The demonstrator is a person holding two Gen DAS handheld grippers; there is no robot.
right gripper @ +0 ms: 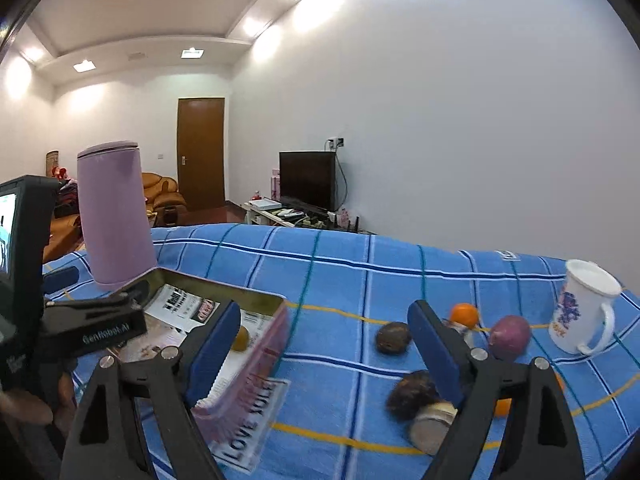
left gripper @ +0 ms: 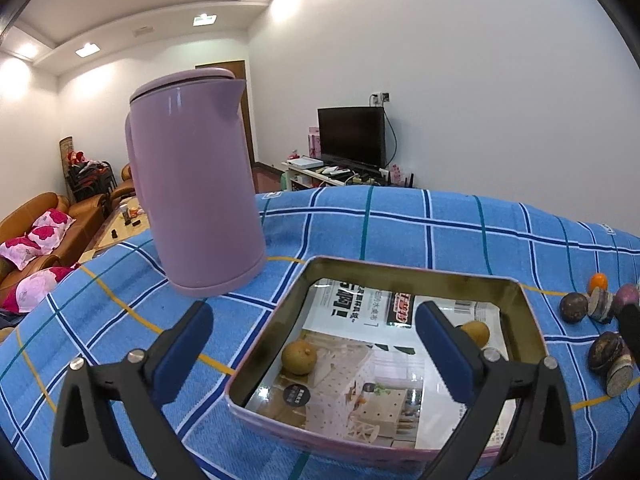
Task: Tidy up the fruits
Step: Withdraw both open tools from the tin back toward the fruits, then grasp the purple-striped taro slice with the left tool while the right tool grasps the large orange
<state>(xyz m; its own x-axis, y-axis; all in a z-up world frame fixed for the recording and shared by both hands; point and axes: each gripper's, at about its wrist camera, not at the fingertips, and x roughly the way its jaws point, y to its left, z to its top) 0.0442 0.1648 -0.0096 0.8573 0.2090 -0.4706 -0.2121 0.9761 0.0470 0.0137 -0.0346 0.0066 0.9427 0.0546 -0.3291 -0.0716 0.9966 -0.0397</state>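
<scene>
A pink metal tin (left gripper: pixel 400 273) lined with printed paper sits on the blue checked cloth. Two brown round fruits (left gripper: pixel 299 357) (left gripper: pixel 476 333) lie inside it. My left gripper (left gripper: pixel 314 354) is open and empty, hovering over the tin. The tin also shows in the right wrist view (right gripper: pixel 256 376), at the left. My right gripper (right gripper: pixel 320 350) is open and empty above the cloth between the tin and loose fruits: a brown one (right gripper: pixel 394 337), a purple one (right gripper: pixel 510 336), an orange one (right gripper: pixel 464 315) and a dark one (right gripper: pixel 412 394) beside a cut half (right gripper: pixel 432 426).
A tall purple kettle (left gripper: pixel 196 184) stands just behind the tin's left corner. A white printed mug (right gripper: pixel 584 307) stands at the far right of the cloth. More dark fruits (left gripper: pixel 574 307) lie right of the tin. A sofa, TV and door are beyond the table.
</scene>
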